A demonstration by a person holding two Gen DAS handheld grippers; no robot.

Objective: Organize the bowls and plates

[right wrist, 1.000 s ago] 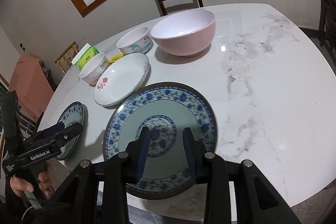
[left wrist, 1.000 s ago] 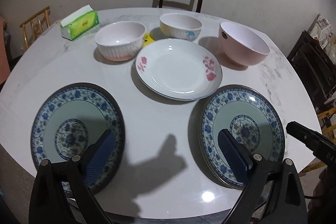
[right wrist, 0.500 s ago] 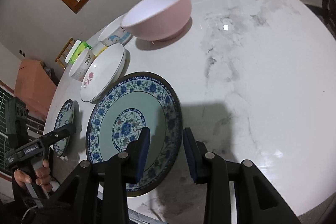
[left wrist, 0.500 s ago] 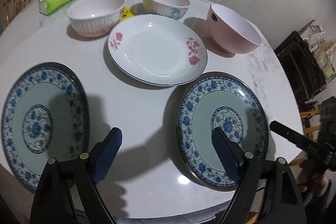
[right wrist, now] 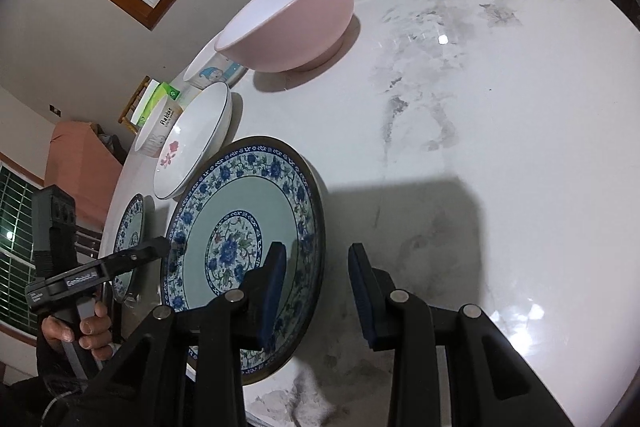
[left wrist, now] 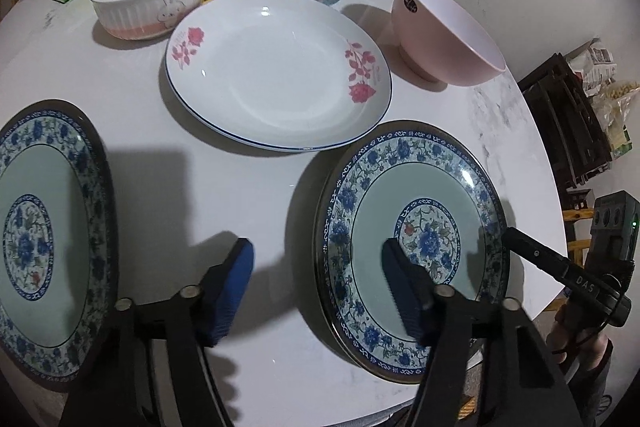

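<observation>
On the marble table (right wrist: 500, 107) we hover both grippers over the right blue plate (left wrist: 412, 247). Our left gripper (left wrist: 316, 279) is closing, straddling that plate's left rim, nothing pinched yet. Our right gripper (right wrist: 316, 291), jaws narrowly apart and empty, straddles its right rim. Beyond lie the white rose plate (left wrist: 276, 67), pink bowl (left wrist: 444, 35), two ribbed bowls; left plate (left wrist: 44, 239) sits to the left.
</observation>
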